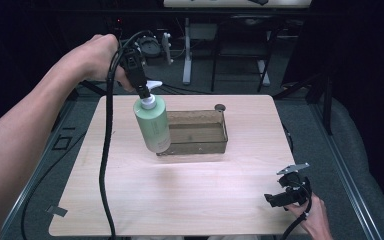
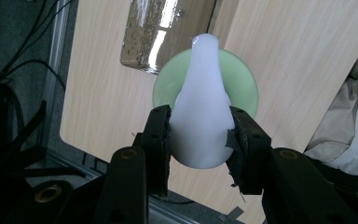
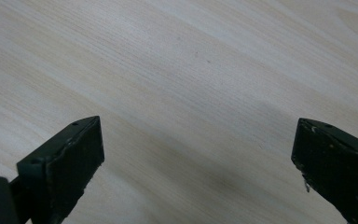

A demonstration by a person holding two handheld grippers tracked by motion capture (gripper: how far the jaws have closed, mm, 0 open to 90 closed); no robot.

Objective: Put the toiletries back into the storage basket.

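The left gripper clamped its jaws on the white pump head of a green lotion bottle, hanging beside the clear tray; smooth, top-heavy plastic, likely to swing. The right gripper rested open.

Both forearms are bare, with no sleeves. The black two-jaw left gripper trails a thick black cable and shows brass-coloured screw sockets on its blocky jaws. The black right gripper carries a grey three-cornered plate on top.
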